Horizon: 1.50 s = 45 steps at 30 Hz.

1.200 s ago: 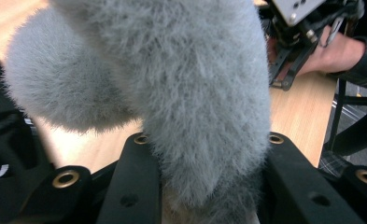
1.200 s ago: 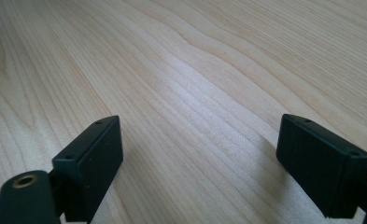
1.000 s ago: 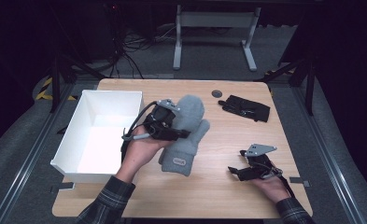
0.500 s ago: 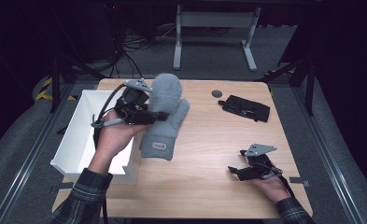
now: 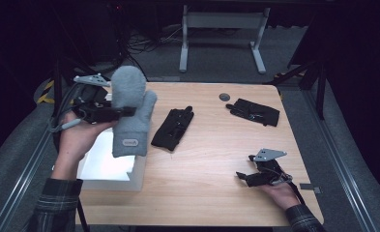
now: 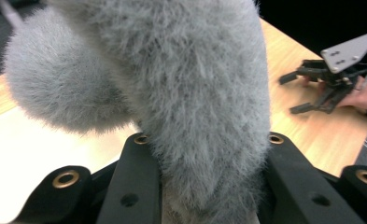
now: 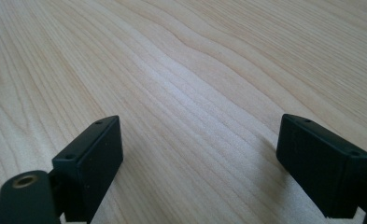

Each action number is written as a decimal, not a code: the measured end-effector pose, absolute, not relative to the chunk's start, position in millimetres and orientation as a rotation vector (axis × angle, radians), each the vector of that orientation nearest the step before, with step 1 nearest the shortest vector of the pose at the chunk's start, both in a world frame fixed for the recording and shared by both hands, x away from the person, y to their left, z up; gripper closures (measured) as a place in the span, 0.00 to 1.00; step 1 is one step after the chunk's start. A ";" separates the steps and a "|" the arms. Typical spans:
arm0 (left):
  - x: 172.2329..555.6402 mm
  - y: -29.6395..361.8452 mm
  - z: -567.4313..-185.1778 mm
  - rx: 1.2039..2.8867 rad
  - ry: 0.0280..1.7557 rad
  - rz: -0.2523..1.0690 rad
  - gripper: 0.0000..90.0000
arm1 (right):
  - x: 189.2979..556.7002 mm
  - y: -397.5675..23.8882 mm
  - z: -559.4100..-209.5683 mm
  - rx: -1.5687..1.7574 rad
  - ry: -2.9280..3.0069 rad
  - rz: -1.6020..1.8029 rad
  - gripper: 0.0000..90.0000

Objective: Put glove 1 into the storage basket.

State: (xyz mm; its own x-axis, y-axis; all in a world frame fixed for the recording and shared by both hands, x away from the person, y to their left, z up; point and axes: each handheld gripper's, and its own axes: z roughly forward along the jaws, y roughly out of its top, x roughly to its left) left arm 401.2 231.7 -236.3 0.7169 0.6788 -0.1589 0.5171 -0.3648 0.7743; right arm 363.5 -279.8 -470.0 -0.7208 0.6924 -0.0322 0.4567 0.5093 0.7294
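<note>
left gripper [image 5: 129, 112] | carried grey mitten [image 5: 129, 113] left, up | black glove [image 5: 173, 128] uncovered

Plaid flannel cuffs in dark grey checks on both forearms, at seven and five o'clock in the high view. The left gripper [image 5: 124, 112] is matte black, a grey three-cornered plate on top and grey cable looping off at nine o'clock. The right gripper [image 5: 243, 178] matches it, its plate dotted with small screws. Up close, its jaws are blocky black pads with tiny holes and a brass-ringed eyelet.

Bare table [image 5: 211, 164] between the black glove [image 5: 172, 128] and right tool [image 5: 245, 176] lies open.
</note>
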 end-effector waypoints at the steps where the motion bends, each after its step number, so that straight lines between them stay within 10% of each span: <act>1: 401.1 237.2 -237.0 2.048 0.918 0.238 0.80 | 363.5 -279.7 -470.0 0.962 2.434 1.036 0.17; 36: 450.2 272.0 -397.0 2.201 1.190 -0.027 0.78 | 364.7 -279.5 -470.1 0.969 2.425 1.033 0.17; 45: 465.0 278.2 -418.0 2.201 1.316 0.030 0.58 | 364.8 -279.3 -470.0 0.973 2.424 1.031 0.17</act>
State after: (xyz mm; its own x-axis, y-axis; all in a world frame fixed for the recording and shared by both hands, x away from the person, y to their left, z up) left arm 465.0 278.2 -418.0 0.5156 0.8160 -0.2615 0.8034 -0.3542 0.4787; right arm 364.8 -279.3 -470.0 -0.7116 0.7017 -0.0351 0.4613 0.5044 0.7300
